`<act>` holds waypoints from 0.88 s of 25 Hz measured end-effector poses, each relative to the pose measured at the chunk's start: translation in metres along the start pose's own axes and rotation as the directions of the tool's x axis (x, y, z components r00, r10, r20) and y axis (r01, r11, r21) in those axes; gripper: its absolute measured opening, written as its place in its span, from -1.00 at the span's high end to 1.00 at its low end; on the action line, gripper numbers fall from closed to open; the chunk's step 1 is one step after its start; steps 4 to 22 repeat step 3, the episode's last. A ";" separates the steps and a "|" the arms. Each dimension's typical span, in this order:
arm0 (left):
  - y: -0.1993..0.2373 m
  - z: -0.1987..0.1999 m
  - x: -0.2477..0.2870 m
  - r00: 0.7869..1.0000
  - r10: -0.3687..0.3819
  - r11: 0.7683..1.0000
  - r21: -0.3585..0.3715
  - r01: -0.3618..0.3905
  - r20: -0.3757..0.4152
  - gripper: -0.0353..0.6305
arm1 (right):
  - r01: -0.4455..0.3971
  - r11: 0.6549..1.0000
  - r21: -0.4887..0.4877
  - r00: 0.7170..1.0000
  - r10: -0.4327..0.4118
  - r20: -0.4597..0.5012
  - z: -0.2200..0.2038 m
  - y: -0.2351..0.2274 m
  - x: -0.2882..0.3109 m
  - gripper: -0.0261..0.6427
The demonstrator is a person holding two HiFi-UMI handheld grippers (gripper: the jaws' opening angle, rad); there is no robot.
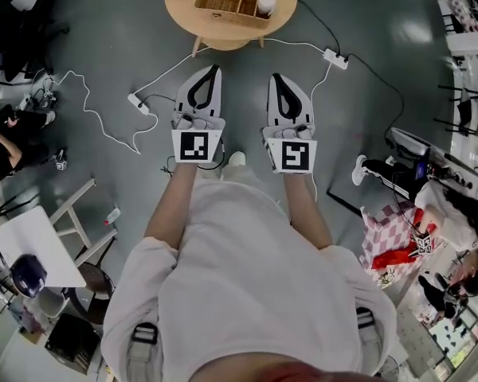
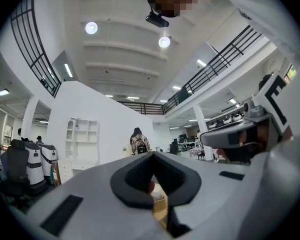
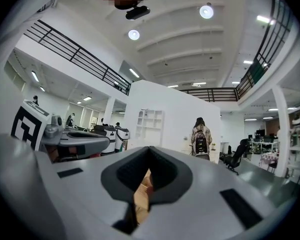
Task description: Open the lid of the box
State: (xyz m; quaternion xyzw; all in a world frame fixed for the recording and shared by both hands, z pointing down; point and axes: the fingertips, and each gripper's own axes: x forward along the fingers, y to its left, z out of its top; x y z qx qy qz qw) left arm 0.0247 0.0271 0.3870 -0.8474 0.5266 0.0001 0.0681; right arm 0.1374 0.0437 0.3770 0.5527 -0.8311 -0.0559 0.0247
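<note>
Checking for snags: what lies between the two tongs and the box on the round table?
Head view: only grey floor, with white cables running past the legs of the round table that bears the box.

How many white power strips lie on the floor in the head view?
2. One power strip lies on the floor left of the left claw; the second power strip lies right of the round table. Others may be hidden under the person.
</note>
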 end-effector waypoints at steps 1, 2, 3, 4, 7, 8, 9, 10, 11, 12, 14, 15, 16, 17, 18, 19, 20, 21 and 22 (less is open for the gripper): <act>0.006 -0.001 -0.001 1.000 0.001 1.000 -0.007 -0.001 -0.004 0.91 | 0.003 1.000 0.007 1.000 -0.003 -0.003 0.000 0.003 0.004 0.93; 0.012 -0.002 -0.002 1.000 0.003 1.000 -0.017 -0.003 -0.008 0.91 | 0.005 1.000 0.008 1.000 -0.005 -0.006 0.000 0.006 0.008 0.93; 0.018 -0.002 -0.003 1.000 0.005 1.000 -0.027 -0.005 -0.013 0.91 | 0.007 1.000 0.007 1.000 -0.007 -0.007 -0.001 0.010 0.012 0.93; 0.018 -0.002 -0.003 1.000 0.005 1.000 -0.027 -0.005 -0.013 0.91 | 0.007 1.000 0.007 1.000 -0.007 -0.007 -0.001 0.010 0.012 0.93; 0.018 -0.002 -0.003 1.000 0.005 1.000 -0.027 -0.005 -0.013 0.91 | 0.007 1.000 0.007 1.000 -0.007 -0.007 -0.001 0.010 0.012 0.93; 0.018 -0.002 -0.003 1.000 0.005 1.000 -0.027 -0.005 -0.013 0.91 | 0.007 1.000 0.007 1.000 -0.007 -0.007 -0.001 0.010 0.012 0.93; 0.018 -0.002 -0.003 1.000 0.005 1.000 -0.027 -0.005 -0.013 0.91 | 0.007 1.000 0.007 1.000 -0.007 -0.007 -0.001 0.010 0.012 0.93; 0.018 -0.002 -0.003 1.000 0.005 1.000 -0.027 -0.005 -0.013 0.91 | 0.007 1.000 0.007 1.000 -0.007 -0.007 -0.001 0.010 0.012 0.93; 0.018 -0.002 -0.003 1.000 0.005 1.000 -0.027 -0.005 -0.013 0.91 | 0.007 1.000 0.007 1.000 -0.007 -0.007 -0.001 0.010 0.012 0.93; 0.018 -0.002 -0.003 1.000 0.005 1.000 -0.027 -0.005 -0.013 0.91 | 0.007 1.000 0.007 1.000 -0.007 -0.007 -0.001 0.010 0.012 0.93; 0.018 -0.002 -0.003 1.000 0.005 1.000 -0.027 -0.005 -0.013 0.91 | 0.007 1.000 0.007 1.000 -0.007 -0.007 -0.001 0.010 0.012 0.93; 0.018 -0.002 -0.003 1.000 0.005 1.000 -0.027 -0.005 -0.013 0.91 | 0.007 1.000 0.007 1.000 -0.007 -0.007 -0.001 0.010 0.012 0.93; 0.018 -0.002 -0.003 1.000 0.005 1.000 -0.027 -0.005 -0.013 0.91 | 0.007 1.000 0.007 1.000 -0.007 -0.007 -0.001 0.010 0.012 0.93; 0.018 -0.002 -0.003 1.000 0.005 1.000 -0.027 -0.005 -0.013 0.91 | 0.007 1.000 0.007 1.000 -0.007 -0.007 -0.001 0.010 0.012 0.93; 0.018 -0.002 -0.003 1.000 0.005 1.000 -0.027 -0.005 -0.013 0.91 | 0.007 1.000 0.007 1.000 -0.007 -0.007 -0.001 0.010 0.012 0.93; 0.018 -0.002 -0.003 1.000 0.005 1.000 -0.027 -0.005 -0.013 0.91 | 0.007 1.000 0.007 1.000 -0.007 -0.007 -0.001 0.010 0.012 0.93; 0.018 -0.002 -0.003 1.000 0.005 1.000 -0.027 -0.005 -0.013 0.91 | 0.007 1.000 0.007 1.000 -0.007 -0.007 -0.001 0.010 0.012 0.93; 0.018 -0.002 -0.003 1.000 0.005 1.000 -0.027 -0.005 -0.013 0.91 | 0.007 1.000 0.007 1.000 -0.007 -0.007 -0.001 0.010 0.012 0.93; 0.018 -0.002 -0.003 1.000 0.005 1.000 -0.027 -0.005 -0.013 0.91 | 0.007 1.000 0.007 1.000 -0.007 -0.007 -0.001 0.010 0.012 0.93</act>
